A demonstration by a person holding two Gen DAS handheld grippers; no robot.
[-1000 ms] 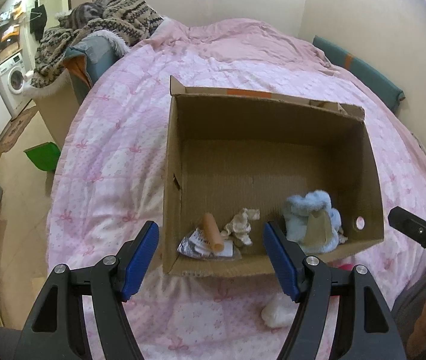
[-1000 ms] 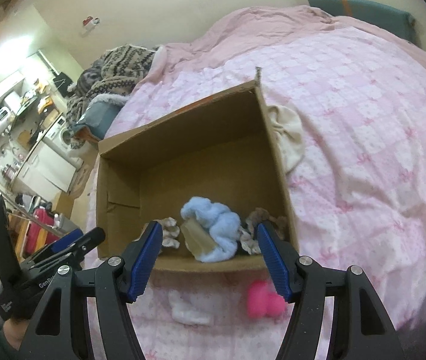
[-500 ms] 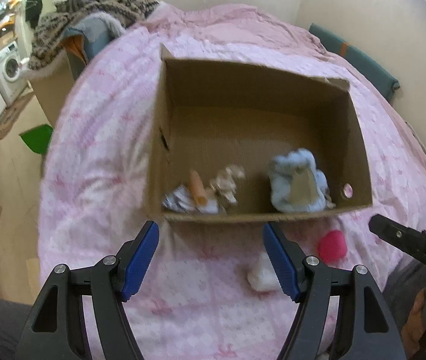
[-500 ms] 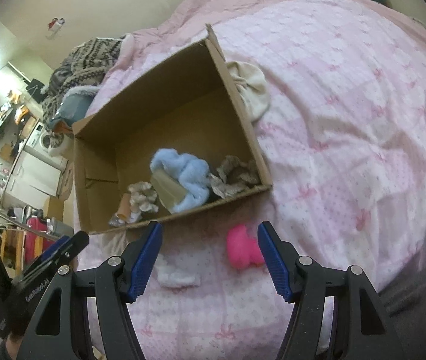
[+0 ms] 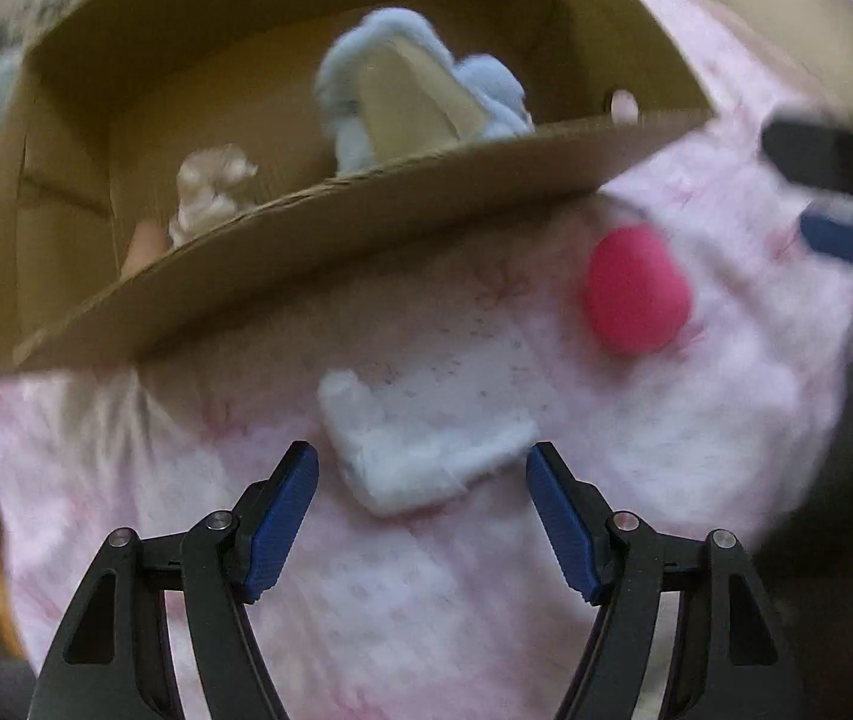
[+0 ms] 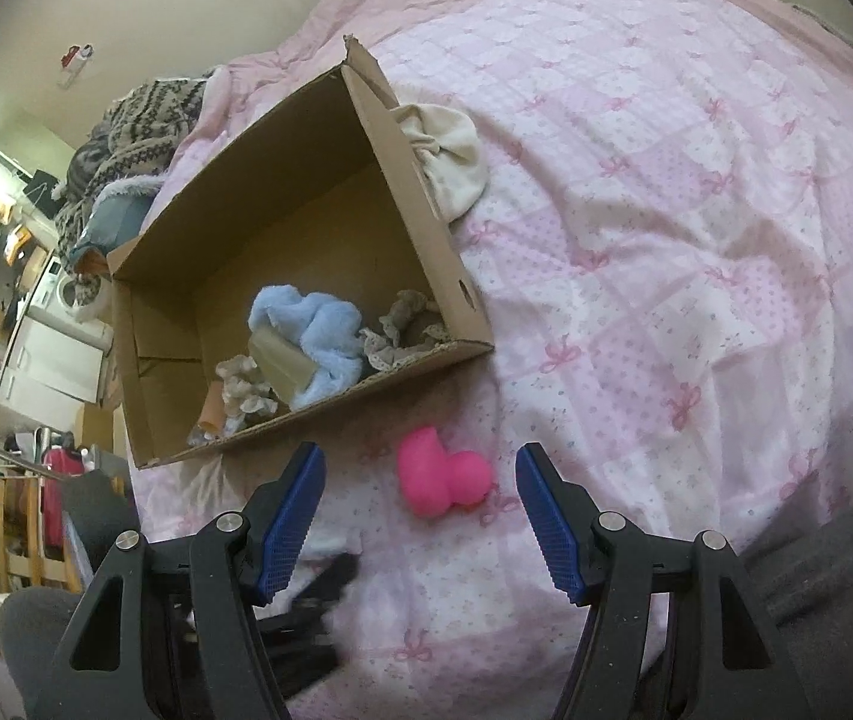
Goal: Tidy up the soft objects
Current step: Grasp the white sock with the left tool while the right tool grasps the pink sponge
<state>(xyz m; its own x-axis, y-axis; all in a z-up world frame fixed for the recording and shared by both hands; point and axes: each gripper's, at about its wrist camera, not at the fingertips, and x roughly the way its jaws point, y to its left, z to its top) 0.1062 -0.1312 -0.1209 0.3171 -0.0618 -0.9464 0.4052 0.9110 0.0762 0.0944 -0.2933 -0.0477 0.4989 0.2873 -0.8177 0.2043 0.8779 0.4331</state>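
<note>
A cardboard box [image 6: 408,204] sits on the pink bed and holds a light blue plush [image 6: 318,330], a beige soft toy [image 6: 240,387] and a grey-brown cloth [image 6: 402,324]. The box also shows in the left wrist view [image 5: 306,252]. A white fluffy cloth [image 5: 420,444] lies on the quilt just in front of my open left gripper [image 5: 423,504], partly between its fingers. A pink soft toy [image 6: 441,474] lies in front of my open right gripper [image 6: 420,510]; it also shows in the left wrist view [image 5: 636,291]. Both grippers are empty.
A cream cloth [image 6: 450,156] lies against the box's far outer wall. A patterned blanket pile [image 6: 138,126] sits at the bed's far end. The pink quilt [image 6: 696,210] stretches to the right. Kitchen furniture and a washing machine [image 6: 60,294] stand left of the bed.
Both grippers have dropped lower and closer to the quilt. The left one now has the white cloth at its fingertips; the right one has closed in on the pink toy.
</note>
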